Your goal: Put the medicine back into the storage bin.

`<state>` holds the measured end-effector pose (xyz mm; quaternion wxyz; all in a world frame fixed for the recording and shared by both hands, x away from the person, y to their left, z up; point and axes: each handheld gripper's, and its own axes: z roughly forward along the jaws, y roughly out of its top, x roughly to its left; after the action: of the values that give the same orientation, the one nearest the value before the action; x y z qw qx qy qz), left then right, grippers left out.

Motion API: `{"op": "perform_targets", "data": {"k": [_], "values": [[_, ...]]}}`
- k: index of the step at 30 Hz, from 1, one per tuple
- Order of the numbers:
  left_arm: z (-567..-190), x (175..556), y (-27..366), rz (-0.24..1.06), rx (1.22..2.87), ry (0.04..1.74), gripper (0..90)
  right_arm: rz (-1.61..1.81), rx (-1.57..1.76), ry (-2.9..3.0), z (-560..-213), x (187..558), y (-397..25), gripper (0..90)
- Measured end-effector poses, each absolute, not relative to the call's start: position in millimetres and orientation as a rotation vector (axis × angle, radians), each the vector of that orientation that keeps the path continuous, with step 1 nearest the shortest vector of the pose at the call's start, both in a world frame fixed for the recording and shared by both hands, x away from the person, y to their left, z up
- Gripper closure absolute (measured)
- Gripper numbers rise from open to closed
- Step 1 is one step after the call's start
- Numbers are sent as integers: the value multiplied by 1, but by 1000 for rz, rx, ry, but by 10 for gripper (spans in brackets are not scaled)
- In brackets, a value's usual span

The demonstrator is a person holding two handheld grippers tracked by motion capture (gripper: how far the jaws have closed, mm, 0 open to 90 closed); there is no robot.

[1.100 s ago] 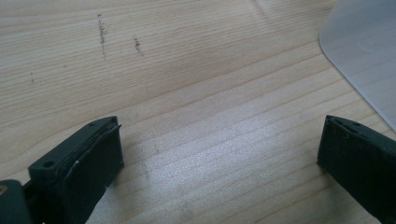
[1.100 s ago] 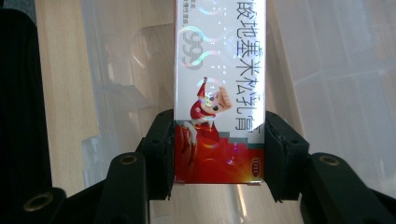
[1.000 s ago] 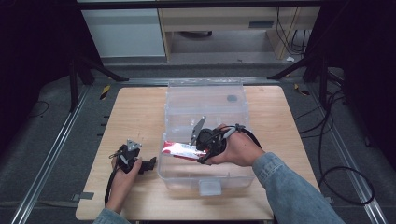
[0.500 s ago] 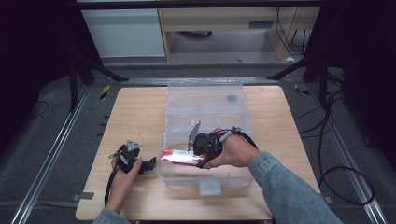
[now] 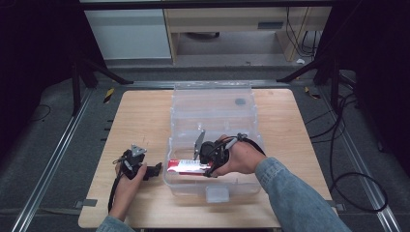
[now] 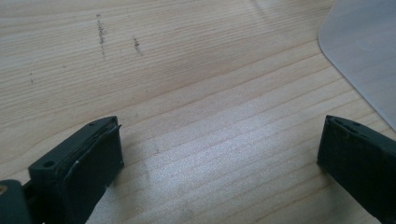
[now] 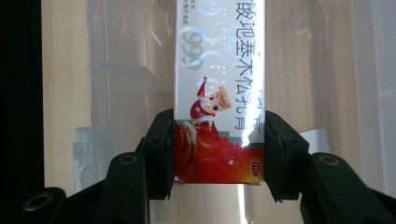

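While the left gripper (image 5: 155, 170) rests wide open and empty on the table (image 5: 135, 121) at lower left, the right gripper (image 7: 218, 154) clamps a red-and-white box (image 7: 218, 93) inside the clear bin (image 5: 212, 104), lower centre.

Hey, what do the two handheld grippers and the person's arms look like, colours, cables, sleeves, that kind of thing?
Both grippers are black. The left gripper carries a grey three-cornered plate on top and trails a black cable. The right gripper also has a thin black cable looping behind it. Its fingers are blocky black plastic with visible screw holes. The right arm wears a blue denim sleeve.
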<state>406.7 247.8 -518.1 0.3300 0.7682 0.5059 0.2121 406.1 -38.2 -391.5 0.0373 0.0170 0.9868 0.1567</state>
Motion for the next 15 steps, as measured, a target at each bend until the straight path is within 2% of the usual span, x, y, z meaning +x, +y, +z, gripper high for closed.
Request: {"op": "perform_targets", "data": {"k": [15], "values": [[-518, 407, 248, 555, 2009, 1323, 0, 430, 21, 3054, -403, 411, -30, 514]]}}
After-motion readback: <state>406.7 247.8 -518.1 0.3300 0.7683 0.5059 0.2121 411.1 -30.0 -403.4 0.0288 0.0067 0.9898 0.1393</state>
